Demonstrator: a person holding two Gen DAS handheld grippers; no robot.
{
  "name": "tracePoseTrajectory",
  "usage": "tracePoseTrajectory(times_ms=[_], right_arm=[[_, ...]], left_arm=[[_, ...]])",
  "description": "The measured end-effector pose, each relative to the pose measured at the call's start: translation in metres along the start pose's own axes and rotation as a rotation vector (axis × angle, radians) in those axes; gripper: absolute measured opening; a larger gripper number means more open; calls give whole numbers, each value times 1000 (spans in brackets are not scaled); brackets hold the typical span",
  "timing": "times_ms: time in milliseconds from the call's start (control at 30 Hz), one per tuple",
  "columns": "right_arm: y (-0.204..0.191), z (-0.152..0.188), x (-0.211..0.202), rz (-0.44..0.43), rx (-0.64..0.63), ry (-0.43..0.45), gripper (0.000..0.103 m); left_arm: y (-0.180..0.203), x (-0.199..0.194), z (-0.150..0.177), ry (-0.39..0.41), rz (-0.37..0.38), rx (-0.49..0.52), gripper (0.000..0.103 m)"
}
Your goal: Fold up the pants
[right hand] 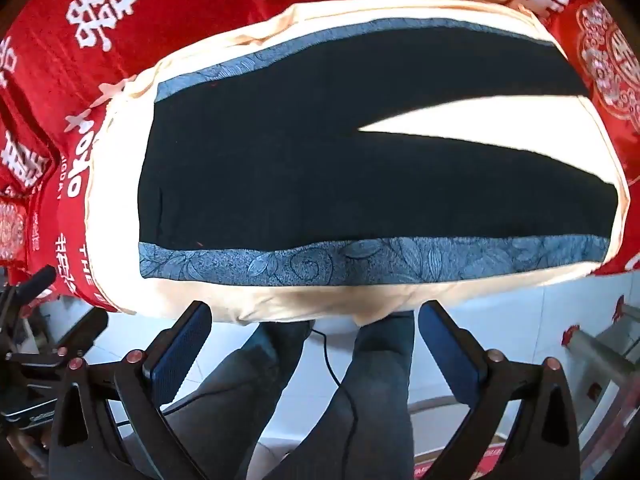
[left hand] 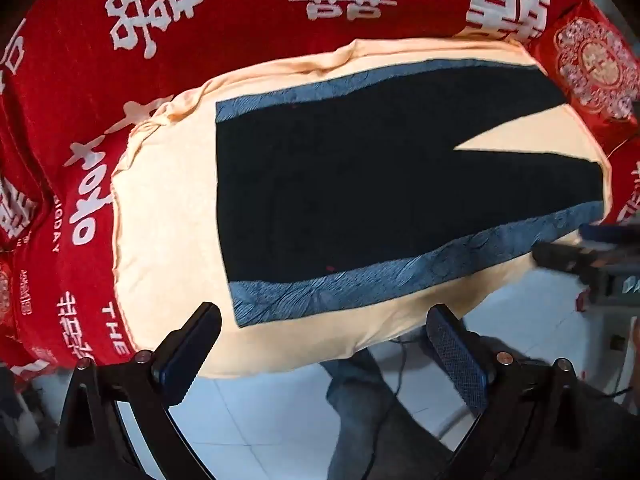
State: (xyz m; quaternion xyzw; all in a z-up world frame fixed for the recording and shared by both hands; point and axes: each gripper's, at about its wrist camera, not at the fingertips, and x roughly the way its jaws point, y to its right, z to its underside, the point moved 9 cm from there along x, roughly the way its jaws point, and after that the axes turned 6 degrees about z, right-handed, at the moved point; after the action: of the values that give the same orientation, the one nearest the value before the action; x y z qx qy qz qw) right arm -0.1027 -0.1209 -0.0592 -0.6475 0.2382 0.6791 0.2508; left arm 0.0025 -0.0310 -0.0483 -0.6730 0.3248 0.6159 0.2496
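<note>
Black pants (left hand: 360,184) (right hand: 320,160) with blue patterned side stripes (right hand: 360,264) lie flat on a cream cloth (left hand: 168,220) (right hand: 120,184). The waist is at the left and the two legs part in a V toward the right. My left gripper (left hand: 323,316) hovers open over the near edge of the cloth, close to the waist corner, with nothing between its fingers. My right gripper (right hand: 315,312) also stands open and empty, over the near edge below the lower stripe. It shows blurred at the right edge of the left wrist view (left hand: 592,248).
Red bedding with white characters (left hand: 240,20) (right hand: 180,20) lies under and behind the cream cloth, with a red cushion (left hand: 592,68) at the far right. A person's legs in grey jeans (right hand: 360,400) stand on the white tiled floor (left hand: 260,420) below the edge. A thin cable (right hand: 332,360) hangs there.
</note>
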Motion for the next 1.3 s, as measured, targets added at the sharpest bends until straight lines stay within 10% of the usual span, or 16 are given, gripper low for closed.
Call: tracePoseTrajectory(times_ms=[1300], right_arm=[[39, -28, 0, 41, -36, 13, 103]], left_arm=[[-3, -16, -44, 0, -70, -22, 103]])
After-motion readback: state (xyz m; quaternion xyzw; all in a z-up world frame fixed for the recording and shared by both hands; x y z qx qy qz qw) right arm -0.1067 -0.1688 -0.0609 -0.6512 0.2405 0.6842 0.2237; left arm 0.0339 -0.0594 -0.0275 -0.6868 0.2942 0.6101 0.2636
